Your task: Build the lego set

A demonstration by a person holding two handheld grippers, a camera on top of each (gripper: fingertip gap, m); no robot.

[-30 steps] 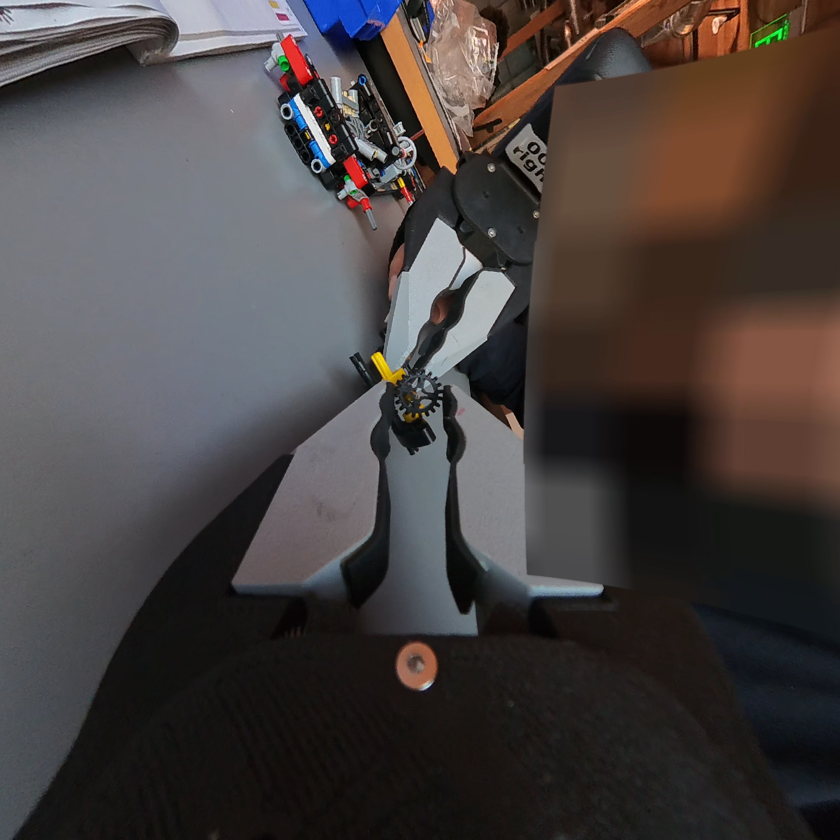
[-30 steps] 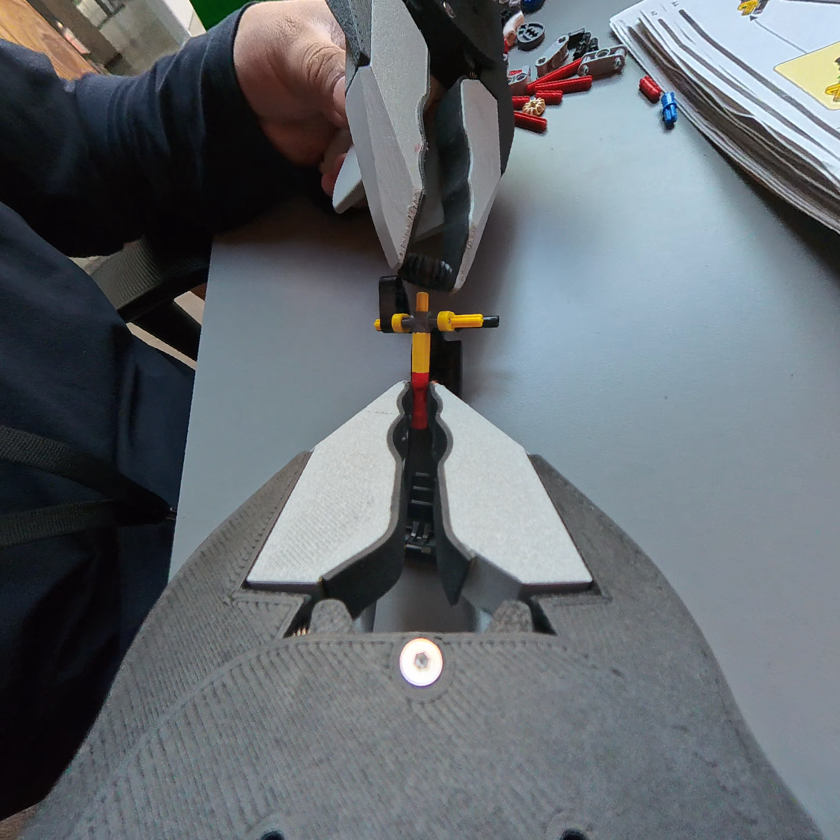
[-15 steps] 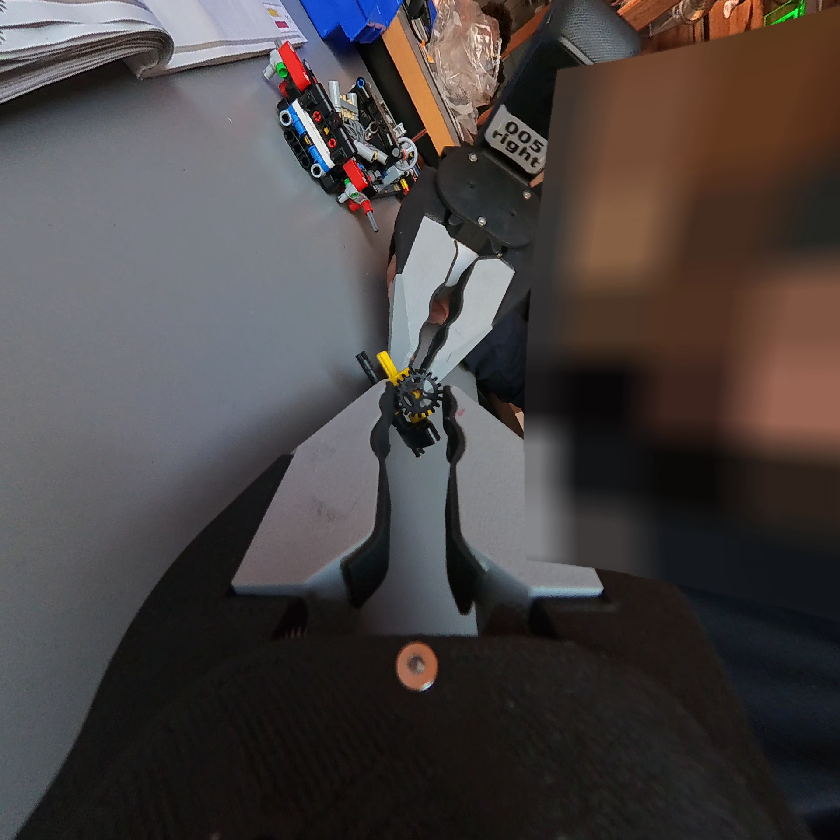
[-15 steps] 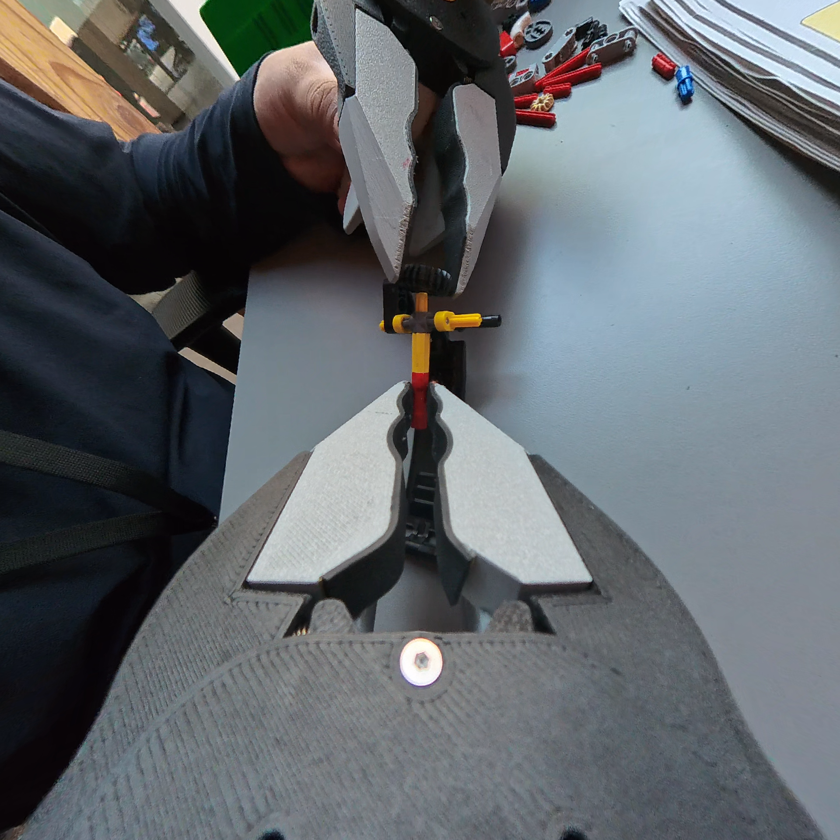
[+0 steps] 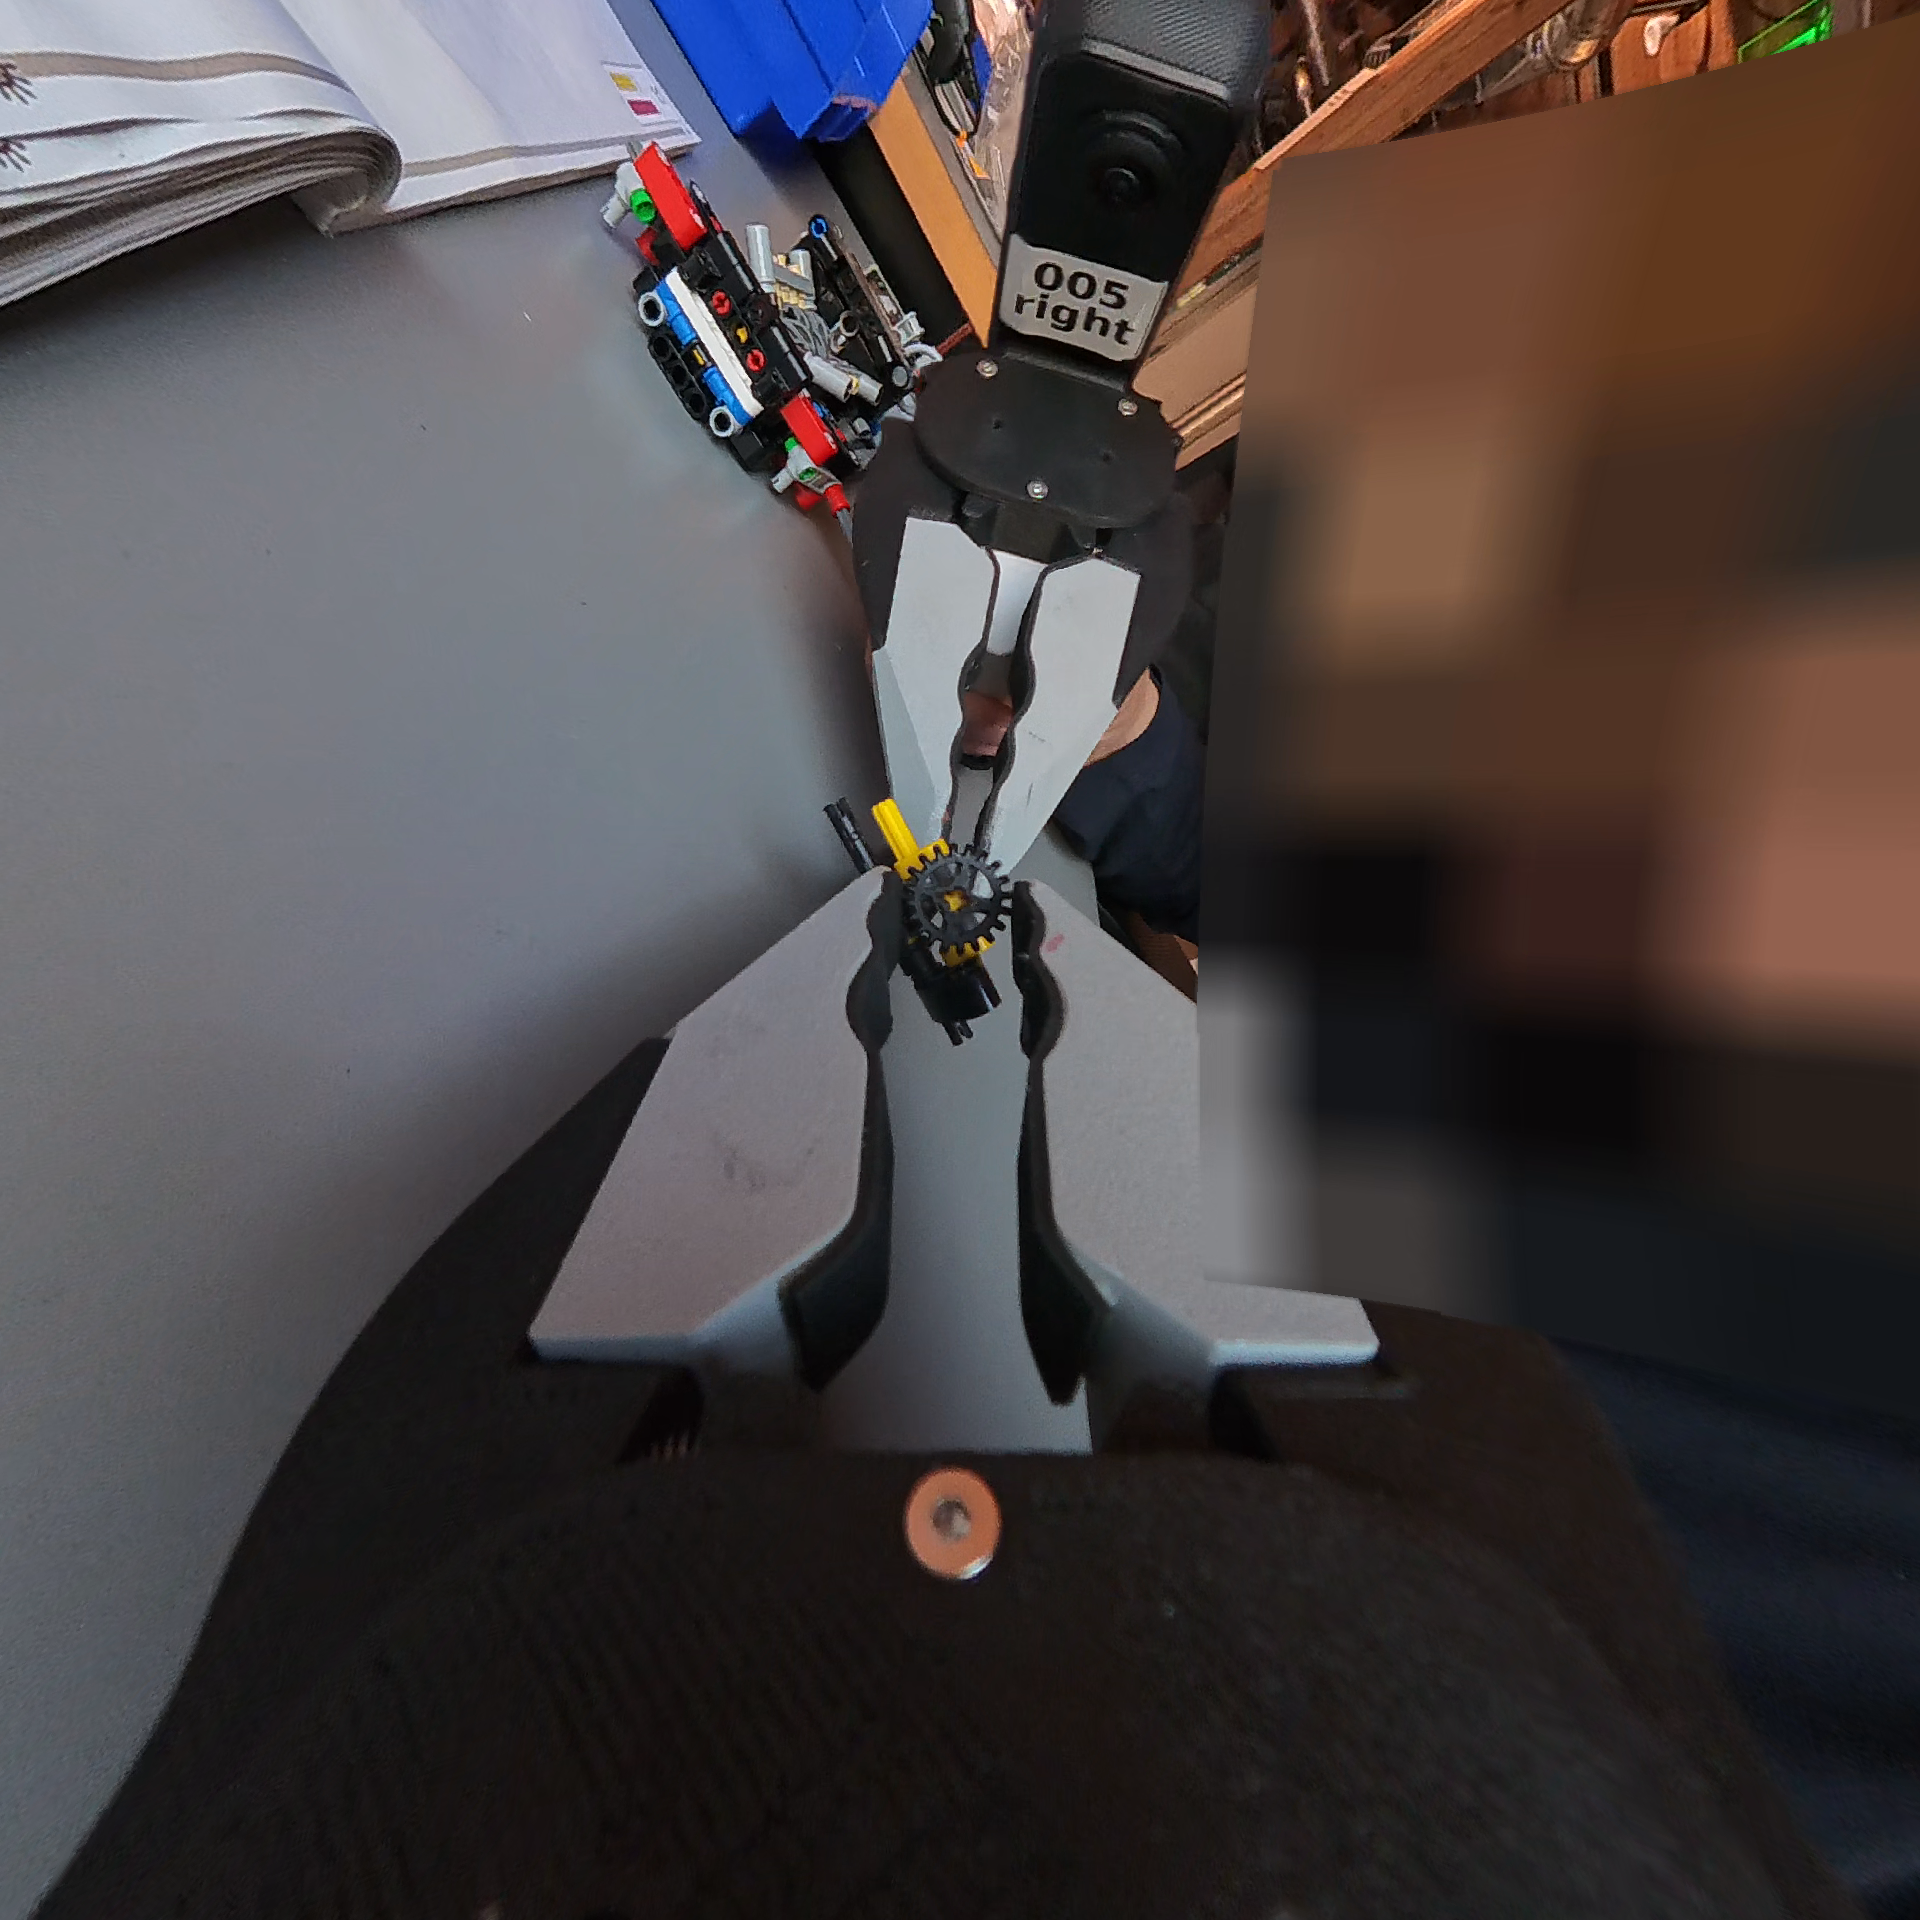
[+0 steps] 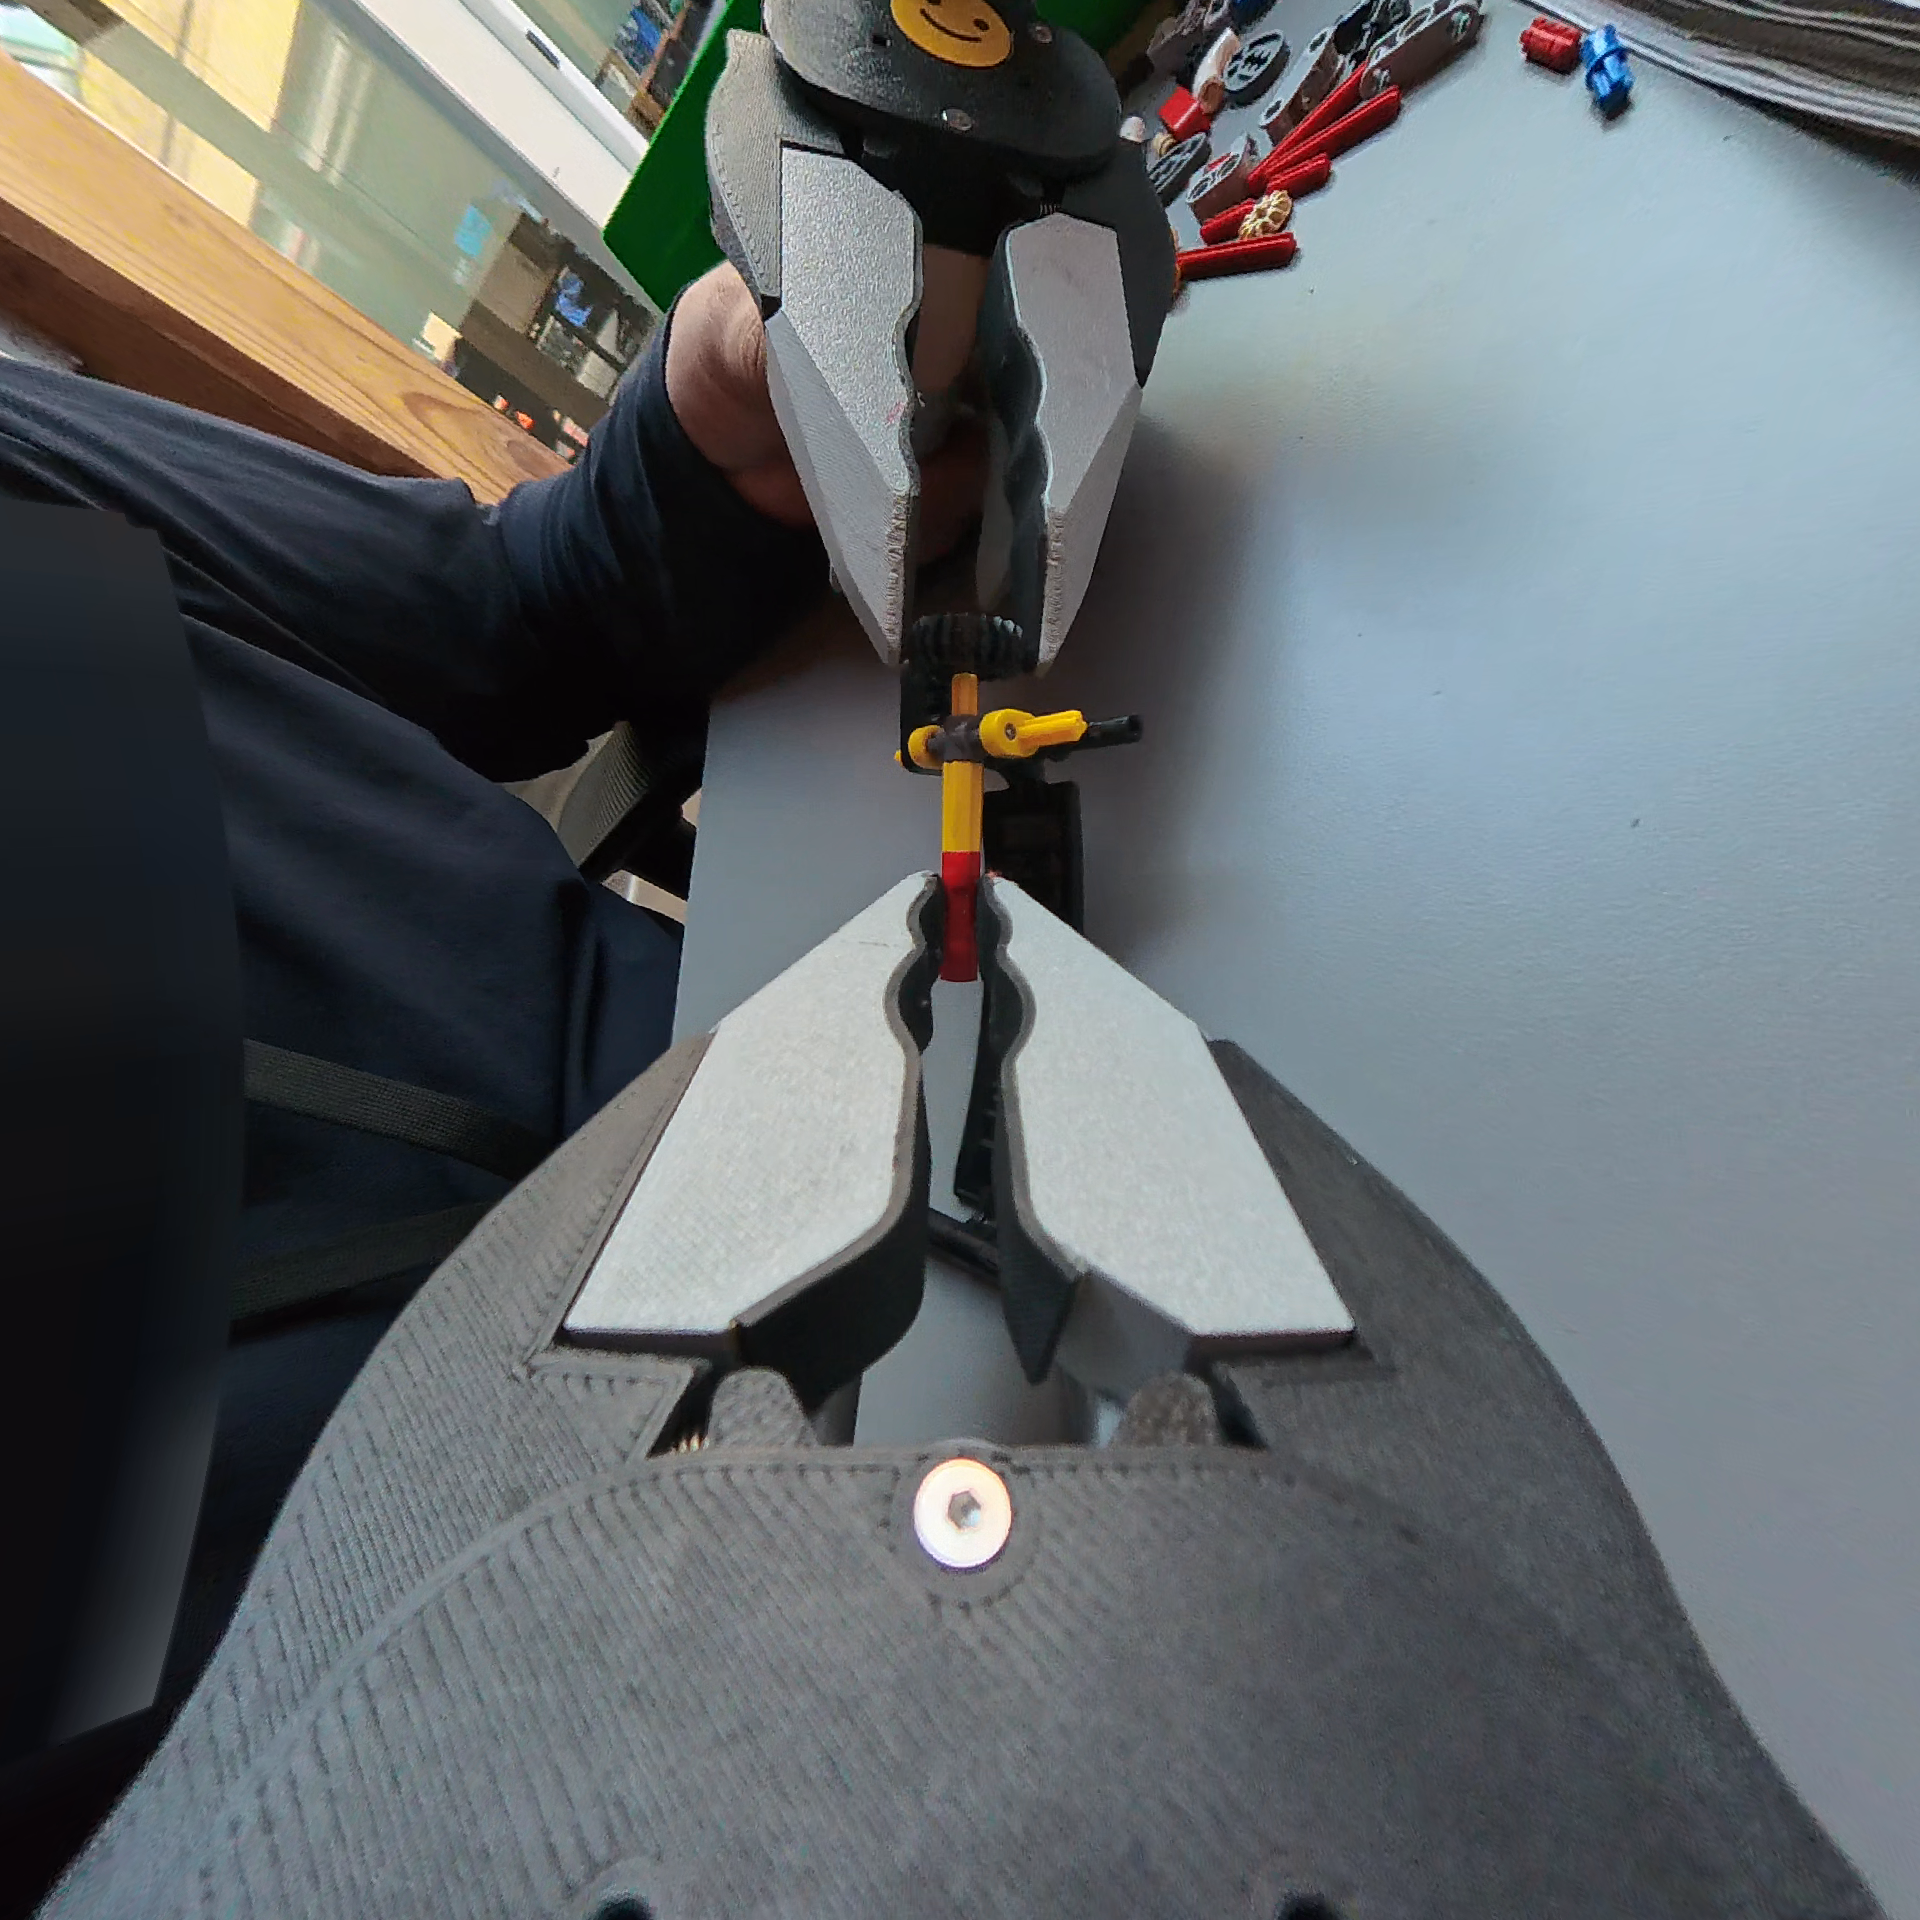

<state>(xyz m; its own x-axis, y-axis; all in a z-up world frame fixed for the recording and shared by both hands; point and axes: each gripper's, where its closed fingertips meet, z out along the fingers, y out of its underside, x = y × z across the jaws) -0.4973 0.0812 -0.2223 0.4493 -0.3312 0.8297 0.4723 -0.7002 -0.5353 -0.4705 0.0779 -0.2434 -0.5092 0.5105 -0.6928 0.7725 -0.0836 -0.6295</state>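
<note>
My left gripper (image 5: 954, 914) is shut on a small black gear (image 5: 954, 906). The gear sits on the end of a yellow axle (image 6: 961, 790). My right gripper (image 6: 958, 904) is shut on the red end (image 6: 958, 925) of that same axle and faces the left one. A yellow cross piece with a black pin (image 6: 1013, 730) crosses the axle between the two grippers. The right wrist view shows the left gripper (image 6: 971, 649) with a fingertip on each side of the gear (image 6: 966, 639). The left wrist view shows the right gripper (image 5: 971, 831) just behind the gear. The assembly hangs above the grey table (image 5: 312, 727).
A black, blue and red brick model (image 5: 748, 332) lies at the back, near an open booklet (image 5: 208, 135) and a blue bin (image 5: 800, 52). Loose red axles and other parts (image 6: 1278, 156) lie far right. A person's hand (image 6: 727, 416) holds the left gripper near the table edge. My right fingertips sit around 4 cm from my left ones.
Both grippers have tilted together with the assembly held between them. The gear now sits a little nearer the cross piece. Both holds are unchanged.
</note>
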